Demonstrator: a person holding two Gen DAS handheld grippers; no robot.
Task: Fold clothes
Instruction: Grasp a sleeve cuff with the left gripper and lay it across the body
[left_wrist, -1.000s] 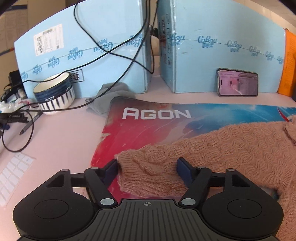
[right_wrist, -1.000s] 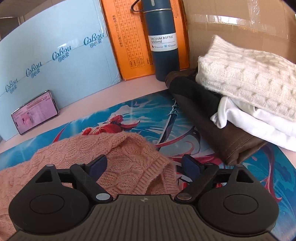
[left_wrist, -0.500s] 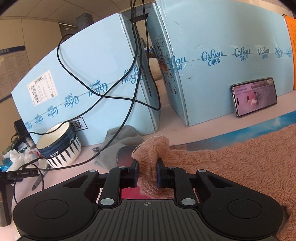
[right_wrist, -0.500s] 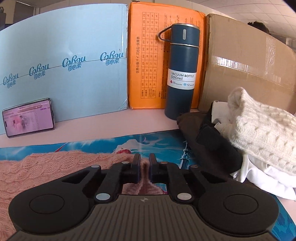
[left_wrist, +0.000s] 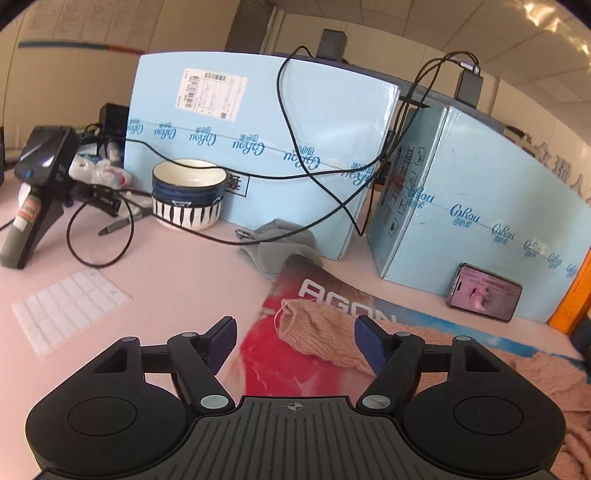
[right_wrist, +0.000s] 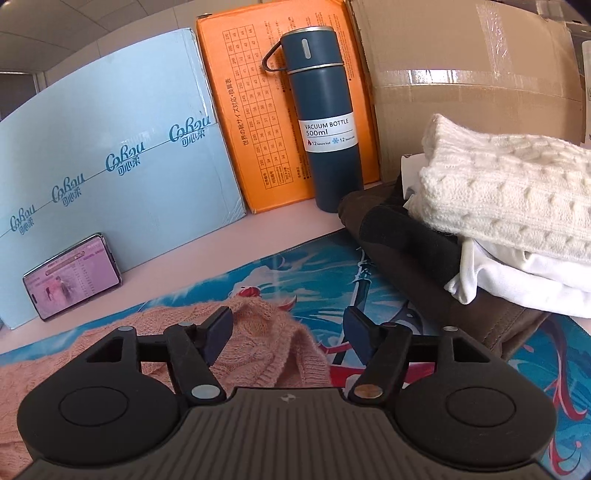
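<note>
**A:** While both sets of jaws are opening, where's the knit?

**B:** My left gripper (left_wrist: 295, 341) has its fingers apart, pads clear of the fabric. A cuff end of the pink sweater (left_wrist: 321, 334) lies between them on the mouse mat (left_wrist: 273, 354) (loose yarn strand at its tip), nothing pressing on it.

**A:** Right side?

**B:** My right gripper (right_wrist: 286, 334) is spread too. A rumpled, ribbed edge of the pink sweater (right_wrist: 266, 339) sits between the fingers, nearer the left pad; I can't tell whether that pad touches it. The rest of the knit runs off to the left over the mat.

**A:** Surroundings?

**B:** Left view: grey cloth (left_wrist: 275, 245) at the mat's far corner, then light-blue boxes (left_wrist: 266, 147) draped with black cables (left_wrist: 314, 173), a striped bowl (left_wrist: 188, 194) in front of them, and a phone (left_wrist: 484, 291) leaning on the right-hand box. White keyboard (left_wrist: 66, 306) is off to the left. Right view: vacuum bottle (right_wrist: 325, 122) upright against an orange box (right_wrist: 251, 110), and a pile of folded clothes (right_wrist: 480, 229) (cream knit on top, white then brown under) on the mat's right edge.
</note>
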